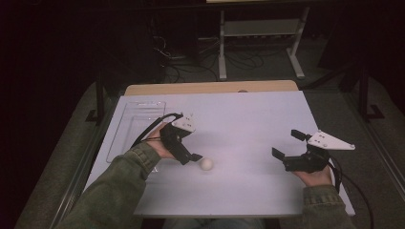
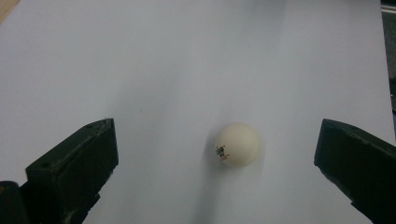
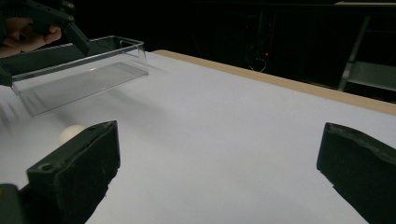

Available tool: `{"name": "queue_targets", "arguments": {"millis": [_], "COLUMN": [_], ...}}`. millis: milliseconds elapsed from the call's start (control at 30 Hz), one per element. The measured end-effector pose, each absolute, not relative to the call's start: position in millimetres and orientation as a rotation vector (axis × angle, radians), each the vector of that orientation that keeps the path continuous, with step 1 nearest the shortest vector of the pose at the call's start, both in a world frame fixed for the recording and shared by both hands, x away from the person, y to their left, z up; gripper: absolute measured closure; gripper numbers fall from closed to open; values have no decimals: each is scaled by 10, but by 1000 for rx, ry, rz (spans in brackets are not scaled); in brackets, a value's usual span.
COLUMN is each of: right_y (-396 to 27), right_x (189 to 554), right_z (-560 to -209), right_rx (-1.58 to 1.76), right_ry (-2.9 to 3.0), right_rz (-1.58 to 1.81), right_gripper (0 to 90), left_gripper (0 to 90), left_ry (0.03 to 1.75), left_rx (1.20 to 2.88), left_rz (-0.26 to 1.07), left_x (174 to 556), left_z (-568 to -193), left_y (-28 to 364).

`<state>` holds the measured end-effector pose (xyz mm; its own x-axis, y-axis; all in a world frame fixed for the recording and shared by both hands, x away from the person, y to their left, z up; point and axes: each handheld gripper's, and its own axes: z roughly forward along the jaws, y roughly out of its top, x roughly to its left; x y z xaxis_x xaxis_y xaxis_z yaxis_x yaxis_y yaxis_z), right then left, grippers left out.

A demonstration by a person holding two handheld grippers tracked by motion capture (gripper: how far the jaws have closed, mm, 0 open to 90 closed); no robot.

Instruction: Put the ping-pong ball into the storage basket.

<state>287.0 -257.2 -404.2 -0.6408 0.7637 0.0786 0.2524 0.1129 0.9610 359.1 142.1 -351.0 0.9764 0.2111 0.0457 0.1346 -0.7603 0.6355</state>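
Note:
A white ping-pong ball (image 1: 206, 163) with small print on it rests on the white board (image 1: 248, 114), left of centre and towards the front. My left gripper (image 1: 192, 151) hangs just left of it, open. In the left gripper view the ball (image 2: 237, 144) lies between the two black fingers (image 2: 74, 163), touching neither and nearer the right one. My right gripper (image 1: 289, 144) is held open at the right side of the board, pointing left, with nothing between its fingers (image 3: 77, 161). Its view catches the ball (image 3: 70, 133) low at the left.
A clear plastic tray (image 1: 136, 126) lies along the board's left side, behind the left hand; its wall (image 3: 79, 60) is seen far left in the right gripper view. The wooden table edge (image 1: 210, 87) borders the back. A metal stand (image 1: 260, 28) and cables are on the floor beyond.

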Motion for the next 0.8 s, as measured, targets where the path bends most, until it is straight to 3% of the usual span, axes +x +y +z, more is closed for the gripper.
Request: {"name": "queue_targets", "arguments": {"millis": [800], "right_y": [-2518], "right_x": [2903], "right_z": [-4071], "right_rx": [987], "right_ry": [1989], "right_rz": [1545], "right_gripper": [0], "left_gripper": [0], "left_ry": [179], "left_rx": [2616], "left_rz": [95], "left_x": [3680], "left_z": [-3680], "left_y": [1133]}}
